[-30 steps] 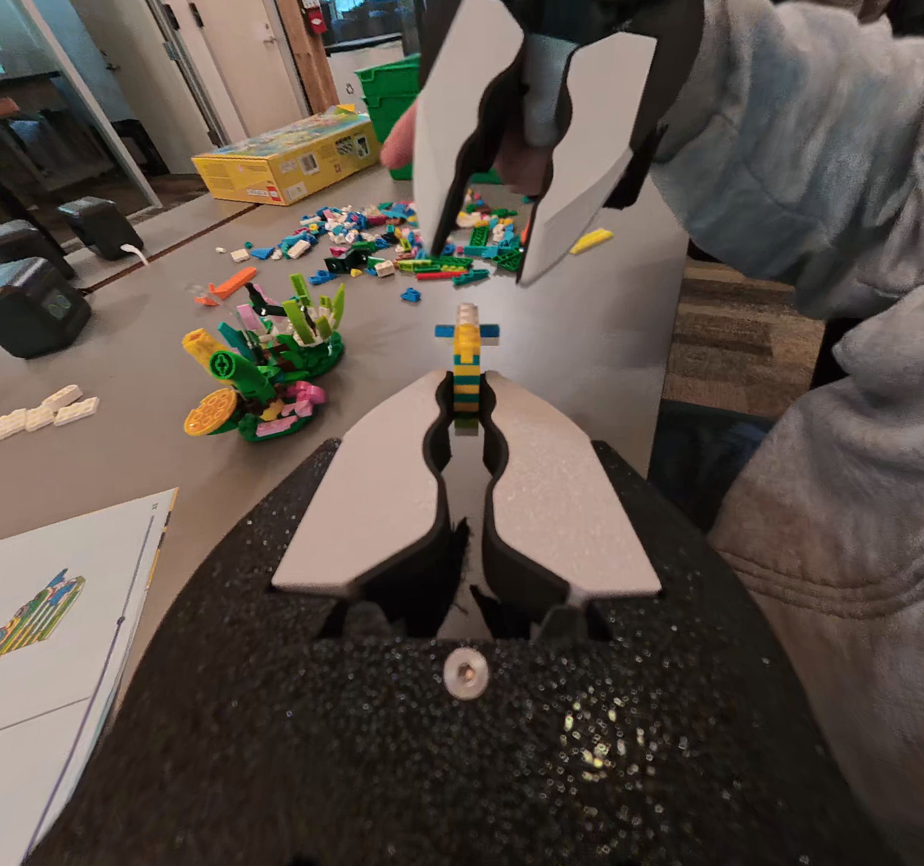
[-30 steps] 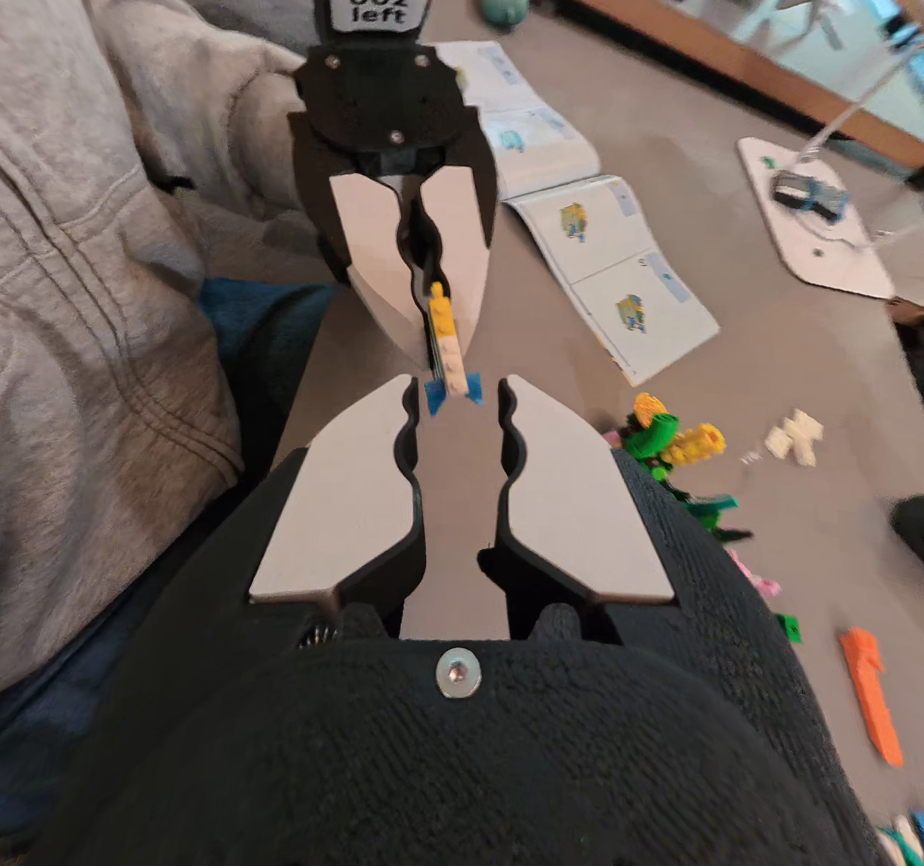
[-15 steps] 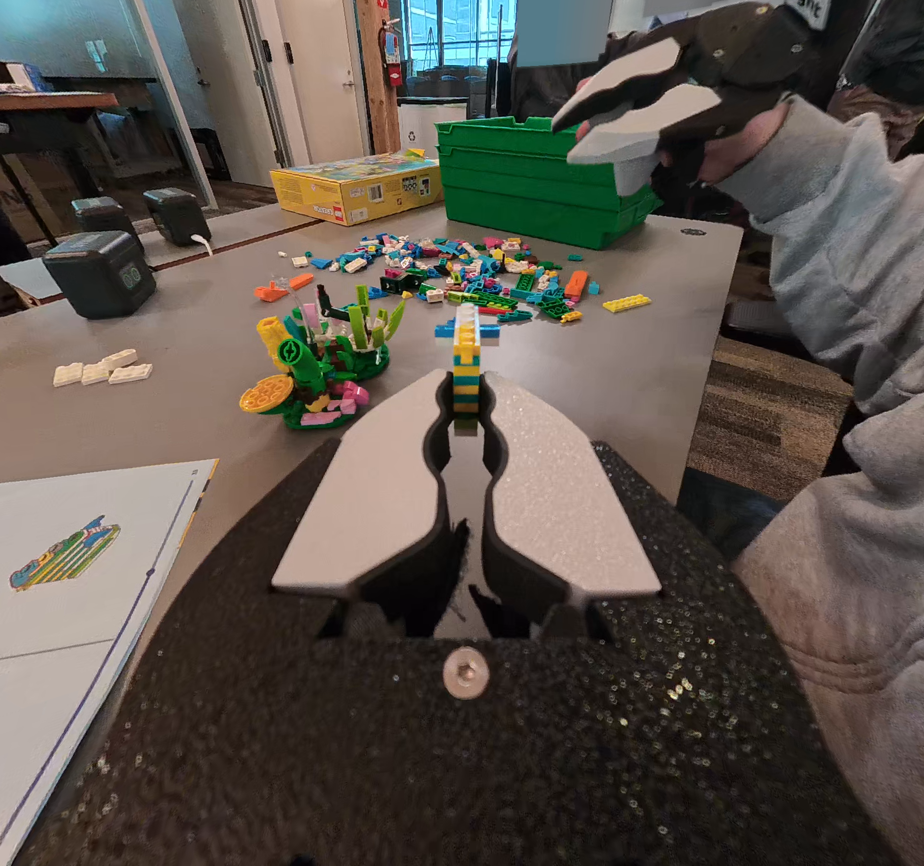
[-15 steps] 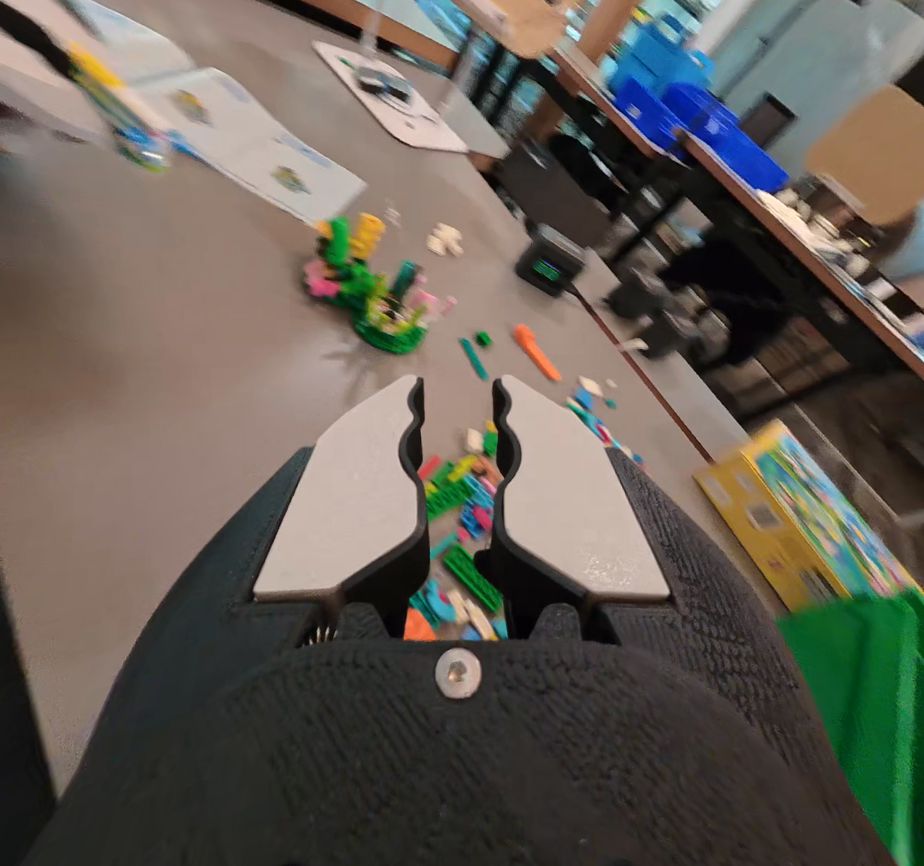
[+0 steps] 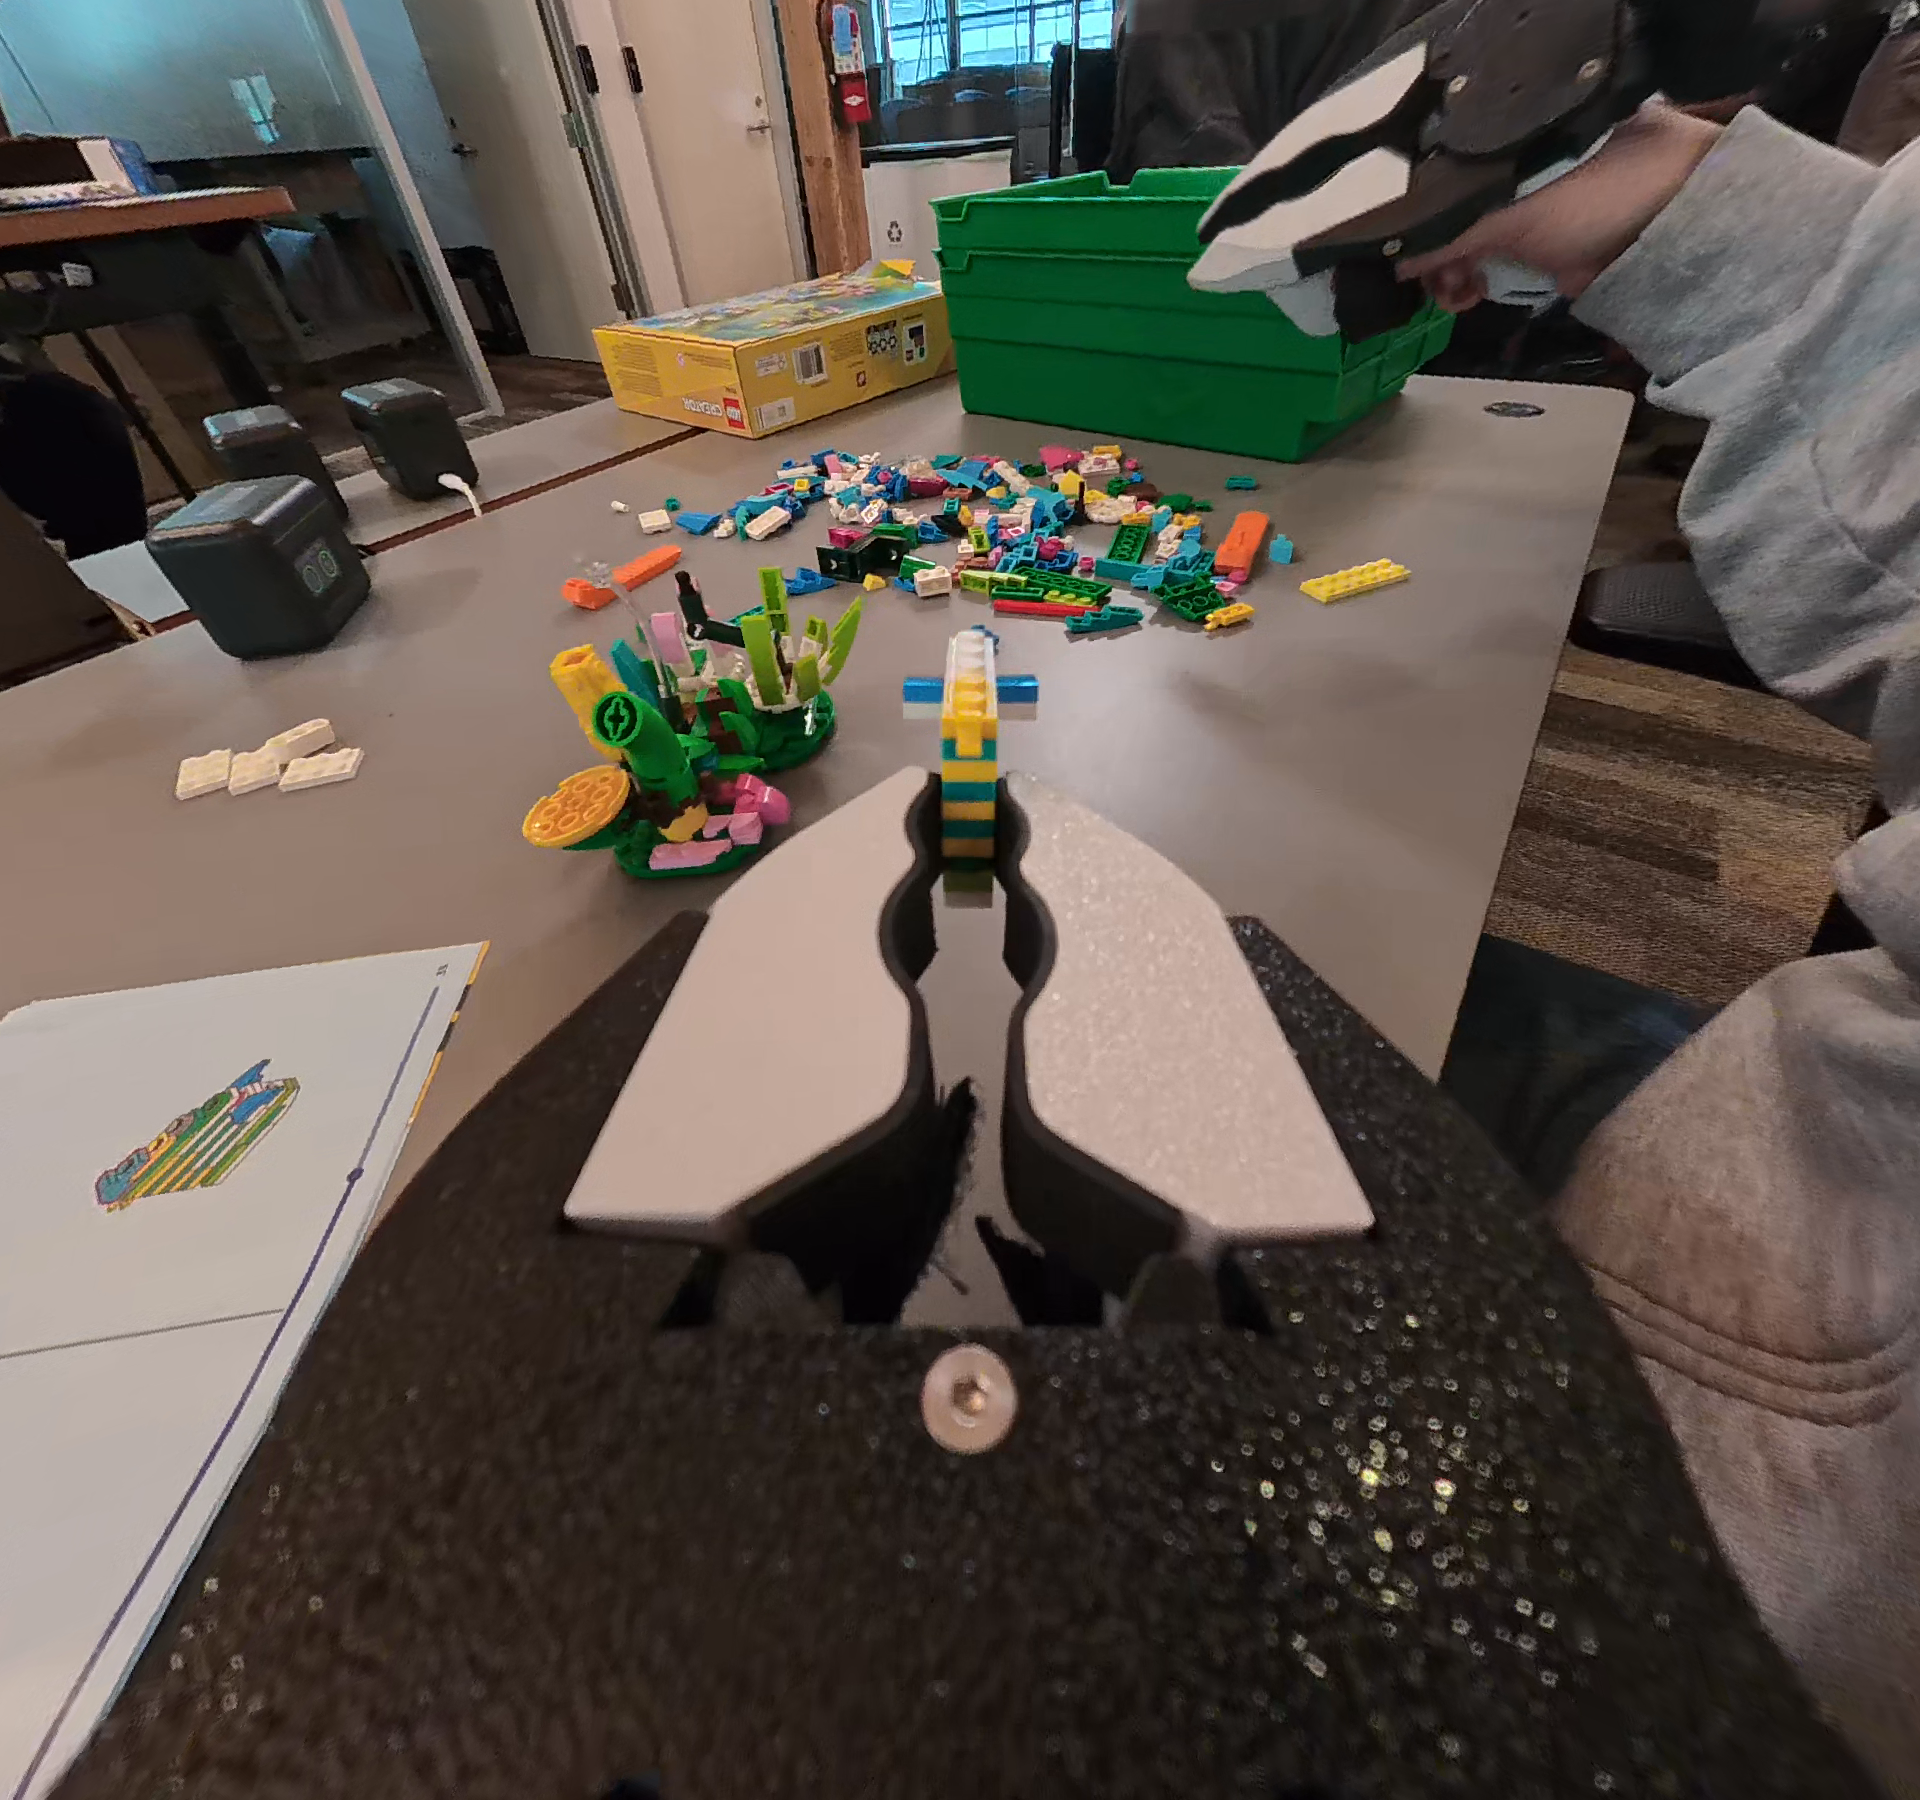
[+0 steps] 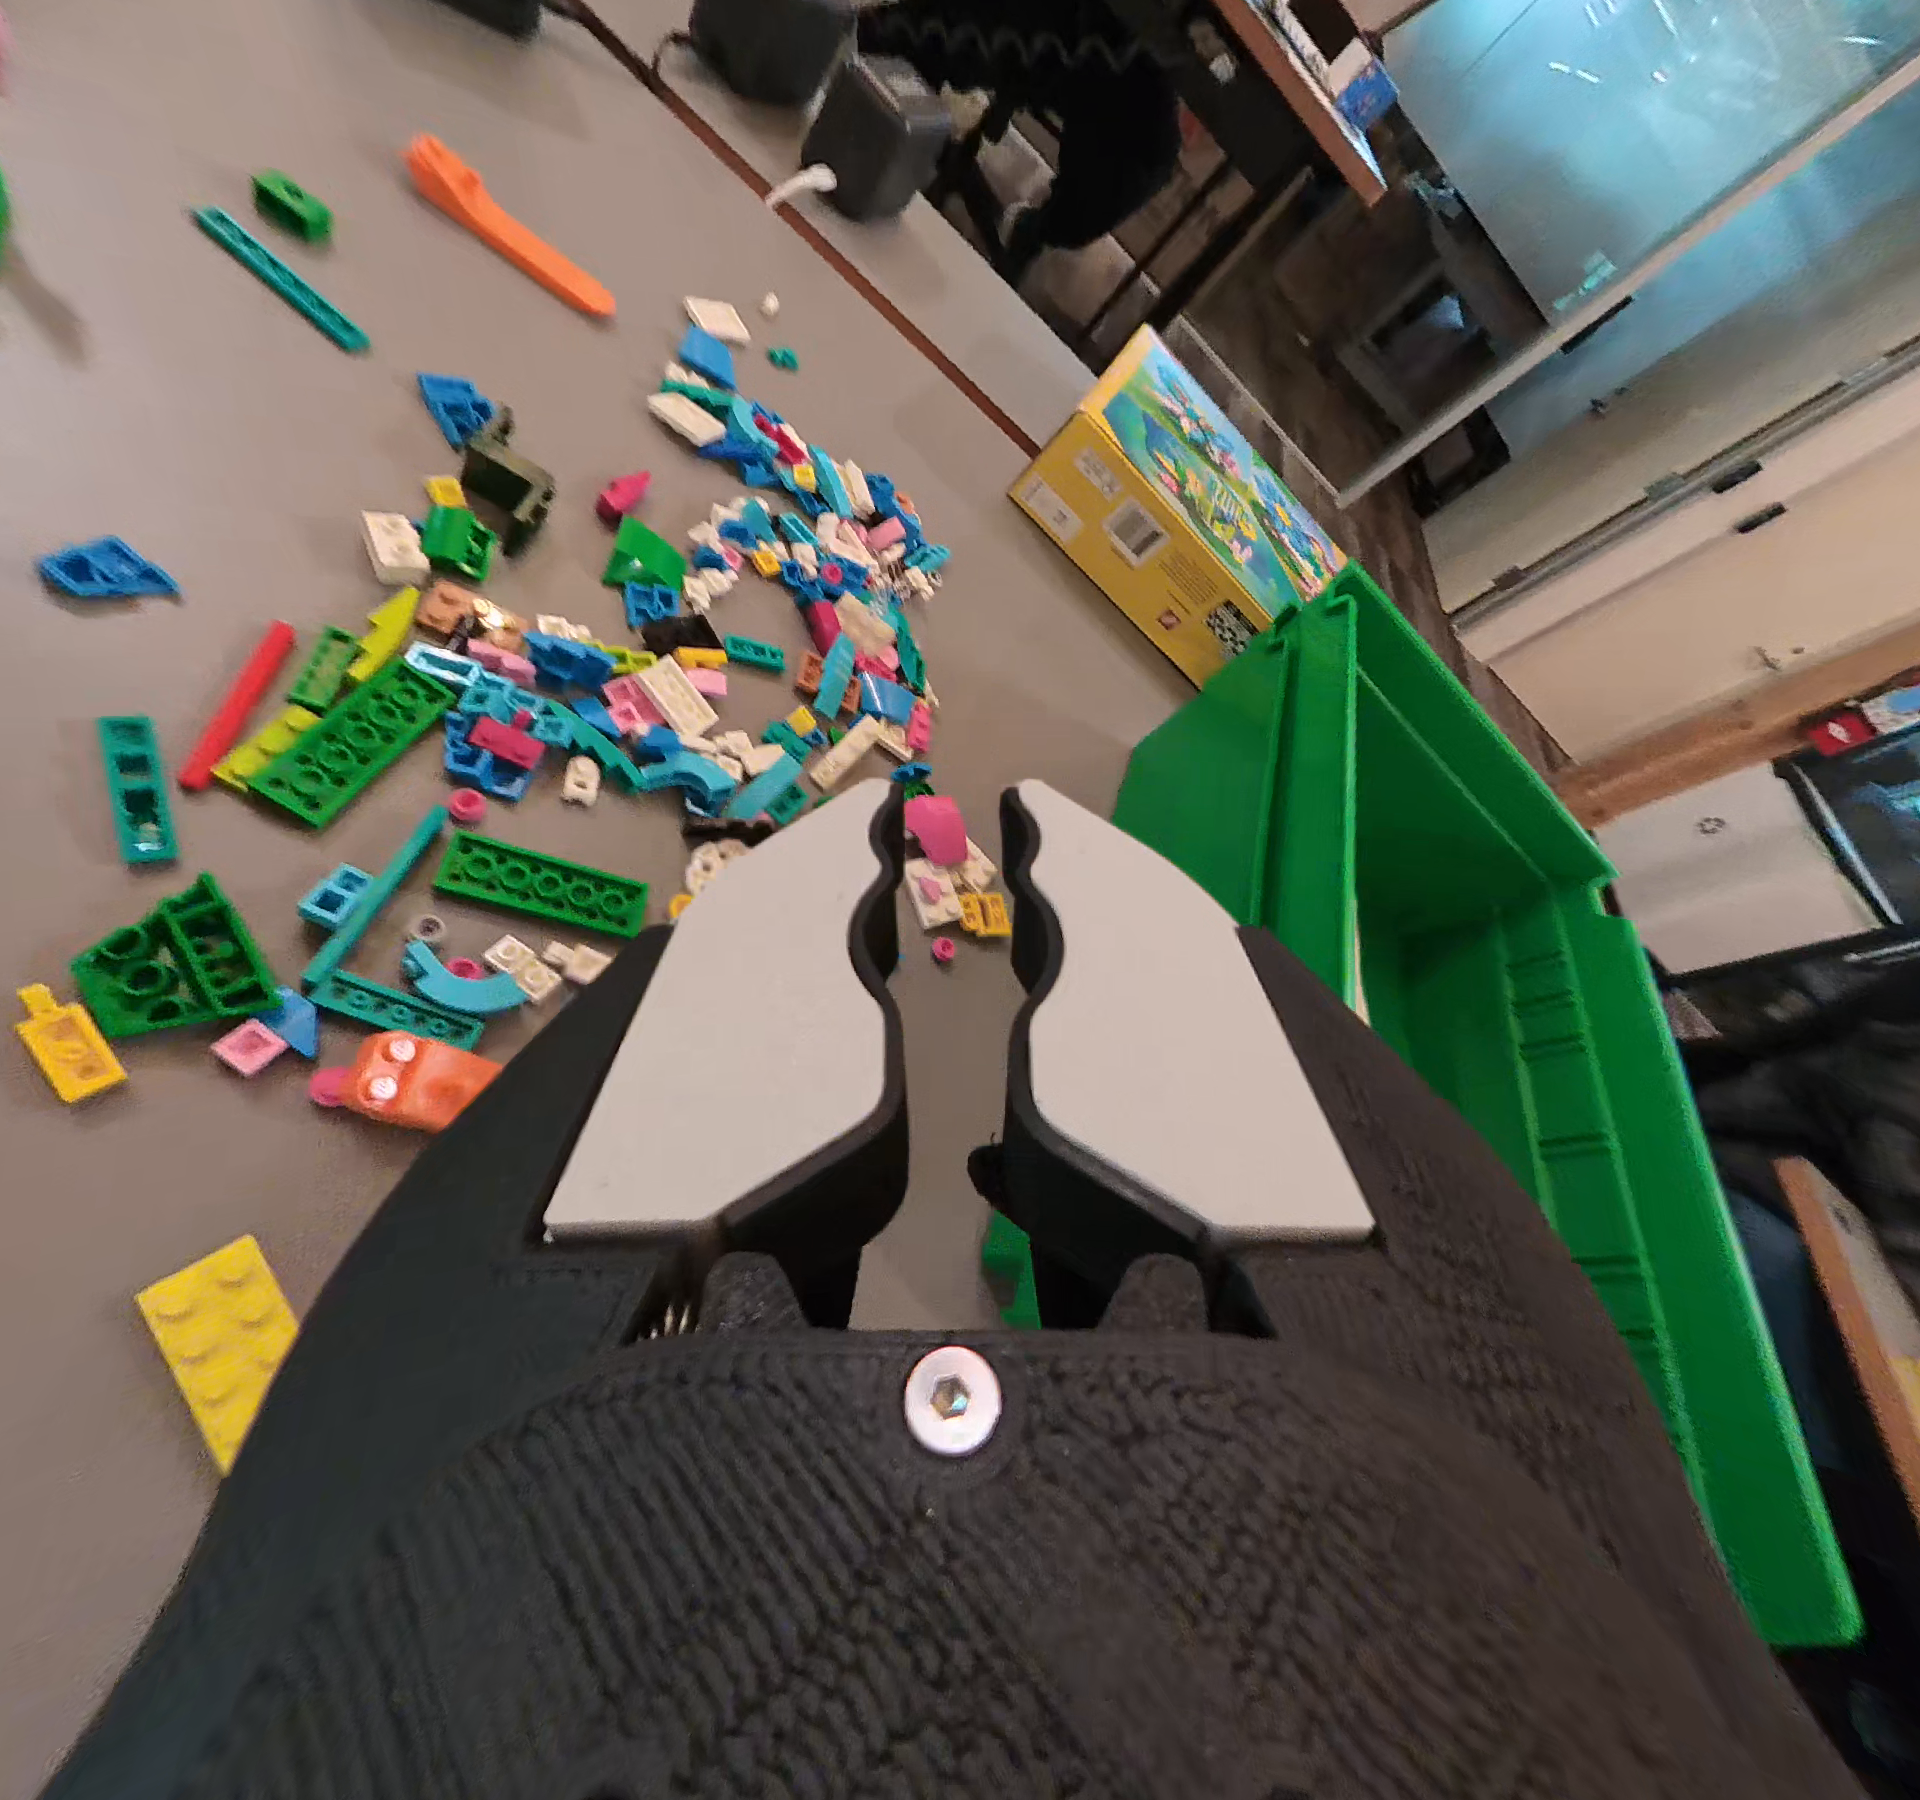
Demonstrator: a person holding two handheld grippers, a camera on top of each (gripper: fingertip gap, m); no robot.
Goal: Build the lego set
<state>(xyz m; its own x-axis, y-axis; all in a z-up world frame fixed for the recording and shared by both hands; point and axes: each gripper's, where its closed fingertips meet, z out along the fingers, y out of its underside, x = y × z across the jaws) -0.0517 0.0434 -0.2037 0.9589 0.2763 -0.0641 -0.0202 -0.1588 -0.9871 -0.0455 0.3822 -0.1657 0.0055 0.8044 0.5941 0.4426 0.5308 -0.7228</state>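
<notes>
Left gripper (image 5: 968, 841): clamped on the lower, striped yellow-and-teal end of a small brick stack (image 5: 968, 763); both pads are seen pressed to its sides. The stack is held upright above the grey table (image 5: 1299, 815), its blue crossbar and white top projecting clear past the fingertips.

Handling, as judged: light and rigid, smooth-sided, so liable to slip or twist; the stud joints could be split if levered. A hold is best taken across flat sides, low on the striped part, as now.

Right gripper (image 6: 945, 815): jaws narrowly apart, nothing gripped, held in the air over the loose brick pile (image 6: 644, 670), beside the green bins (image 6: 1455, 919). A pink piece (image 6: 933, 831) is seen through the gap, lying below on the table, untouched. The plant model (image 5: 675, 763) stands left of the stack.
</notes>
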